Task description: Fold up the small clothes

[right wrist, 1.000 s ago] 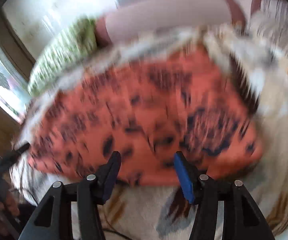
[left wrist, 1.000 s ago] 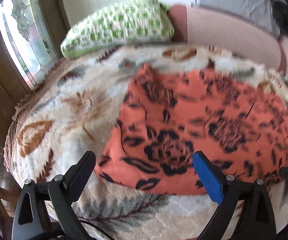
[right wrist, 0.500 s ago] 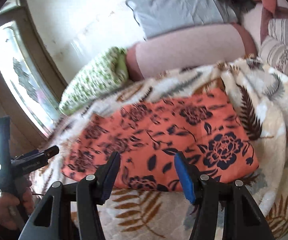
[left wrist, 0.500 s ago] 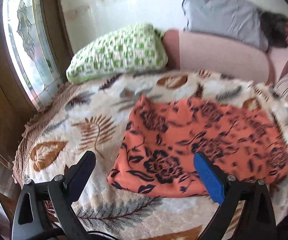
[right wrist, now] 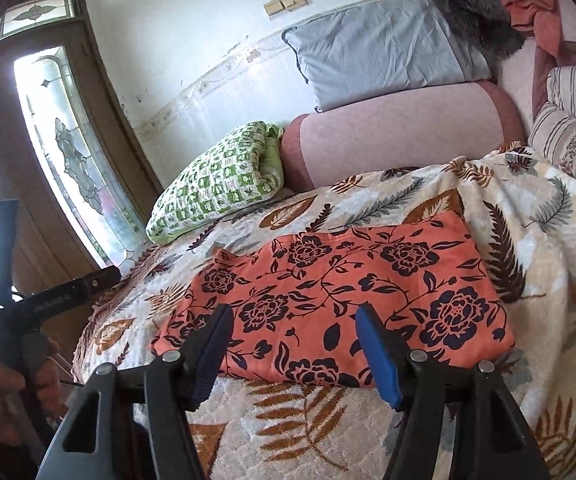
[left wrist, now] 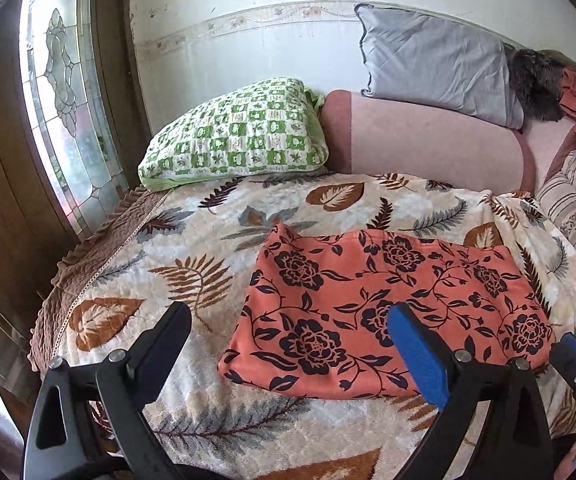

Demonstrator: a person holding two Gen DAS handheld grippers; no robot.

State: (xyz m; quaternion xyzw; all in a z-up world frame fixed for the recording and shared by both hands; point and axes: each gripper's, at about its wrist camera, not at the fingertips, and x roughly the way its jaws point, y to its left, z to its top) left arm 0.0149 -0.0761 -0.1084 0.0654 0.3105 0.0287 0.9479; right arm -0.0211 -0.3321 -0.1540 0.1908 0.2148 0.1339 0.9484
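Only the right view shows the left hand (right wrist: 4,392) — both grippers released above the folded garment (left wrist: 387,312).

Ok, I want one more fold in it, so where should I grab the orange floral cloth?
Probably the near corners of the orange floral cloth: it lies flat on the leaf-print blanket, its long near edge facing you. Bring the left gripper onto the near-left corner and the right gripper onto the near-right, both low from the front, jaws open.
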